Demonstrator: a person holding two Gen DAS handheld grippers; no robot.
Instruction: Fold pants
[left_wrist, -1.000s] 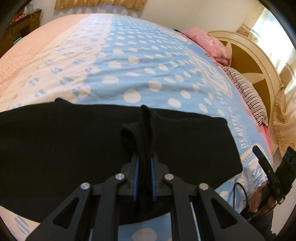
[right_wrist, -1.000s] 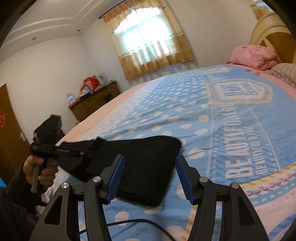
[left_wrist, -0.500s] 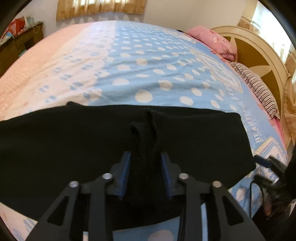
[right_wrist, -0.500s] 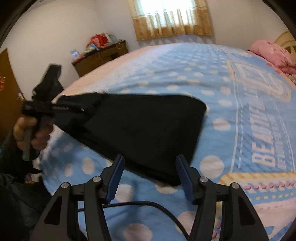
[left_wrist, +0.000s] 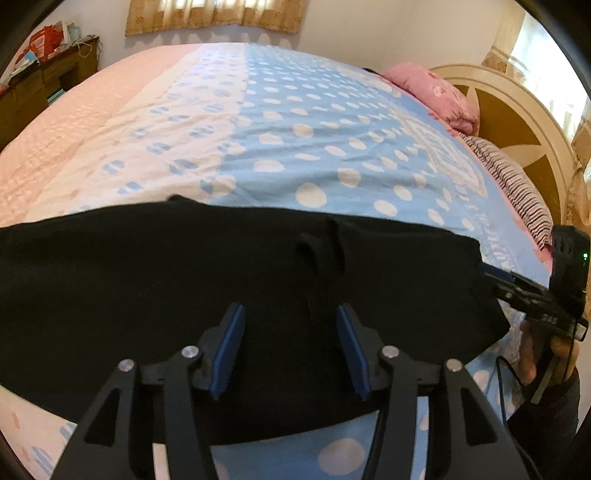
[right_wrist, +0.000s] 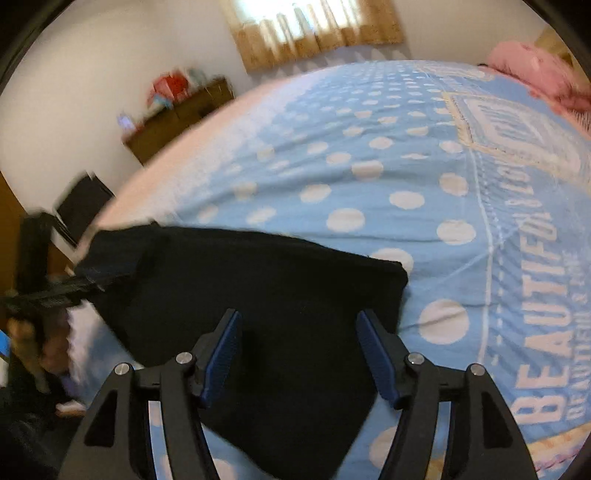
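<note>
Black pants (left_wrist: 147, 280) lie folded in a long band across the near part of the bed. My left gripper (left_wrist: 290, 332) hovers over their middle with its jaws opening. A small raised pucker of black cloth (left_wrist: 321, 251) stands just ahead of the blue pads (left_wrist: 229, 343), which do not press on it. In the right wrist view my right gripper (right_wrist: 299, 347) is over the right end of the pants (right_wrist: 258, 295), its jaws opening with only flat cloth beneath. The left gripper (right_wrist: 55, 288) shows blurred at the pants' far end.
The bed has a blue quilt with white dots (left_wrist: 295, 140) and a pink sheet (left_wrist: 74, 122) on its left. A pink pillow (left_wrist: 436, 92), a striped pillow (left_wrist: 517, 192) and the headboard (left_wrist: 517, 122) are at the right. A wooden cabinet (right_wrist: 177, 118) stands by the wall.
My left gripper has opened and let go of the pinched cloth, which stays as a small ridge. The right gripper has swung in over the right end of the pants.
</note>
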